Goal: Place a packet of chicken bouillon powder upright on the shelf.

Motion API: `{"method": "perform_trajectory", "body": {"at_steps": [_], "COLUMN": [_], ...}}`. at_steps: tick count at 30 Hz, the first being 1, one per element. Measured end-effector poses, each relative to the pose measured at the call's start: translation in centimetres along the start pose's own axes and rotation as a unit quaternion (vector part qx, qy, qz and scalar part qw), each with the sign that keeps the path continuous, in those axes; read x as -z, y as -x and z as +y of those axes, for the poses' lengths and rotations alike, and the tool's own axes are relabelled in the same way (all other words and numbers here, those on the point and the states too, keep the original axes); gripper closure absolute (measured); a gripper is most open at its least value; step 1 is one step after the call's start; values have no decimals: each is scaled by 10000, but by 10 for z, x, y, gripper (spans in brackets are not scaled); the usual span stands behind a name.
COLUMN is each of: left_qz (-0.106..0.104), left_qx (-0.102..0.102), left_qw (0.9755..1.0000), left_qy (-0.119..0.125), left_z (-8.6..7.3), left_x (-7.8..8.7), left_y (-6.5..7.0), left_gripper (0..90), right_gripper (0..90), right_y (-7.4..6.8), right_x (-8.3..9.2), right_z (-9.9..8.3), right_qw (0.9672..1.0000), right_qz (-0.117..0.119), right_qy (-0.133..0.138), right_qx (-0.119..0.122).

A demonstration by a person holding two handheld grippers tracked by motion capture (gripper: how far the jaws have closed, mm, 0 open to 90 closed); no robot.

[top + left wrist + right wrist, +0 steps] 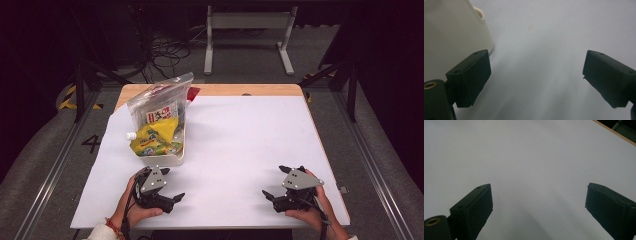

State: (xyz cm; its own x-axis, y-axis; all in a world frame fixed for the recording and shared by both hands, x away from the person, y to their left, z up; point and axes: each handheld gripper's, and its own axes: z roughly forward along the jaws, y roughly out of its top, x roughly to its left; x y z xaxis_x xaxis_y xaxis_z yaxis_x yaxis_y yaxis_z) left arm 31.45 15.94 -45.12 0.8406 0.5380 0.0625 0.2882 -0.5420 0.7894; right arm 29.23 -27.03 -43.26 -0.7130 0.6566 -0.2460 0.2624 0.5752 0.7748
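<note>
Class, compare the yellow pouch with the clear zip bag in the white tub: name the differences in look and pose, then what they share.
The yellow pouch is opaque with a white screw cap; the clear zip bag is see-through, showing packets inside. The yellow pouch lies tilted low at the near end of the white tub; the clear zip bag stands taller, rising well above the rim. Both sit in the same tub, and neither is held.

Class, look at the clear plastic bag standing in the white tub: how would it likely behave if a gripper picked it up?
The clear plastic bag looks thin and crinkled, so it is probably floppy and would sag. Its glossy film may slip between pads. It leans out of the white tub, so pulling it could tip the tub.
</note>
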Motion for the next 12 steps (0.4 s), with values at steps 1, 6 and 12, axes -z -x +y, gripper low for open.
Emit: {"method": "perform_trajectory", "body": {"at_steps": [1, 6, 12], "left_qz": [26, 6, -27], "left_qx": [-6, -7, -45], "left_qw": [10000, 10000, 10000], "left_qy": [18, 23, -26], "left_z": [0, 0, 2], "left_x": [1, 1, -2], "left_y": [-1, -2, -1], "left_gripper": [90, 90, 90], "right_gripper": [75, 77, 77], "right_y": [0, 0, 0], "right_x": [0, 0, 1], "right_z": [0, 0, -2], "right_qw": [10000, 10000, 9999], "right_qz": [14, 15, -22], "right_qy": [16, 24, 47], "right_qx": [-16, -45, -86]}}
